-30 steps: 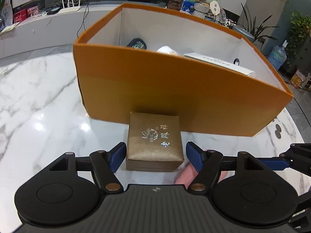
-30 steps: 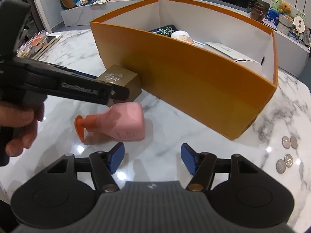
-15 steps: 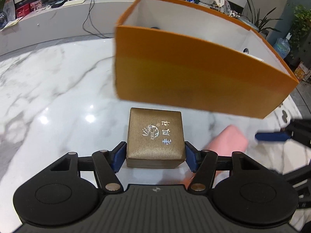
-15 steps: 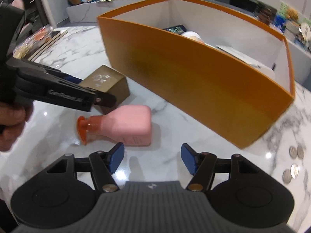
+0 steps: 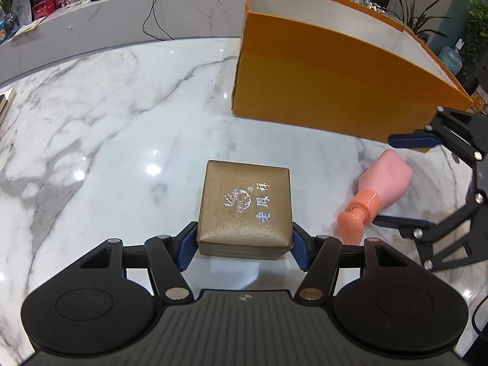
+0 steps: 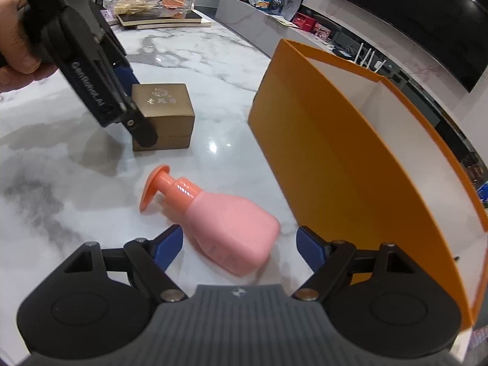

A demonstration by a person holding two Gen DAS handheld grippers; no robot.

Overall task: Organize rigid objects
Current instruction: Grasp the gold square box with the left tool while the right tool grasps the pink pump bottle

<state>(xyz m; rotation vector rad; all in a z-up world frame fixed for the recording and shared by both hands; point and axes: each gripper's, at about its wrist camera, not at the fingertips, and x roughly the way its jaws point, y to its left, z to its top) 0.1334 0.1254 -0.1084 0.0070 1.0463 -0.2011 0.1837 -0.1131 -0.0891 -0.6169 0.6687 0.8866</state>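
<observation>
Dragged back from tall orange cardboard bin [image 5: 329, 76], gold textured gift box [image 5: 244, 210] sitting clamped in left gripper [image 5: 244, 241]; right gripper [image 6: 239, 244] opening, pads clear of pink plastic pump bottle [image 6: 228, 228] between jaws; centring needed before squeezing.

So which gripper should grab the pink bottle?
The right gripper: its jaws are opening around the pink bottle. The left gripper is already shut on the gold box.

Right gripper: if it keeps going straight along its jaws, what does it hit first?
Most likely the pink bottle, lying on its side on the marble table between the opening jaws of the right gripper. The orange box sits off to the right.
</observation>
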